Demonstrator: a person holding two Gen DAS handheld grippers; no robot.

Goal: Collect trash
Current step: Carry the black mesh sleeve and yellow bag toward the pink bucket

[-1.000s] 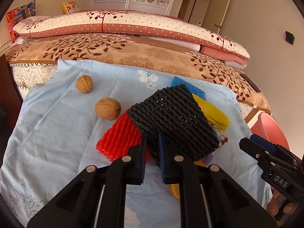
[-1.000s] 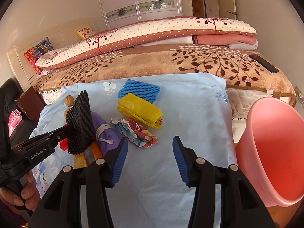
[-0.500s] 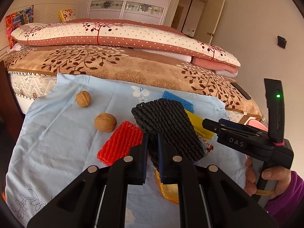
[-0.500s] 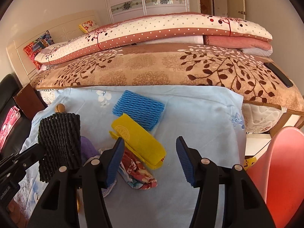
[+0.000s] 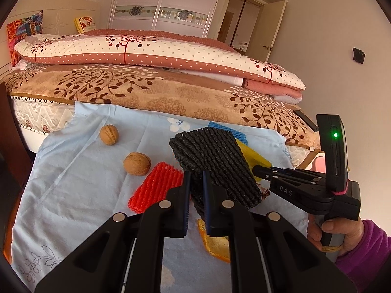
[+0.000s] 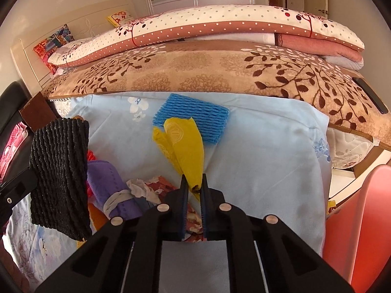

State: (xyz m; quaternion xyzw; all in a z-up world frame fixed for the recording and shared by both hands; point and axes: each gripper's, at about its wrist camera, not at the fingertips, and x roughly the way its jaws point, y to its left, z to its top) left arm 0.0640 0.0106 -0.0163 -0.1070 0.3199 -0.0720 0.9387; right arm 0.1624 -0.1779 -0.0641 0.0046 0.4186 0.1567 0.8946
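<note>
My left gripper [image 5: 196, 178] is shut on a black foam net [image 5: 215, 161] and holds it above the light blue cloth [image 5: 73, 183]; the net also shows in the right wrist view [image 6: 59, 175]. My right gripper [image 6: 194, 183] is shut on the near end of a yellow wrapper [image 6: 183, 149] lying on the cloth. A blue foam net [image 6: 193, 116] lies just behind the wrapper. A red foam net [image 5: 156, 186], two walnuts [image 5: 136, 163] [image 5: 109, 134] and an orange peel [image 5: 215, 244] lie on the cloth.
A pink bin [image 6: 359, 224] stands at the right of the cloth. A purple item [image 6: 107, 183] and a crumpled patterned wrapper [image 6: 151, 190] lie left of my right gripper. Folded quilts [image 6: 207, 31] are stacked on the bed behind.
My right gripper has moved forward and closed on the yellow wrapper. My left gripper has lifted the black net a little higher.
</note>
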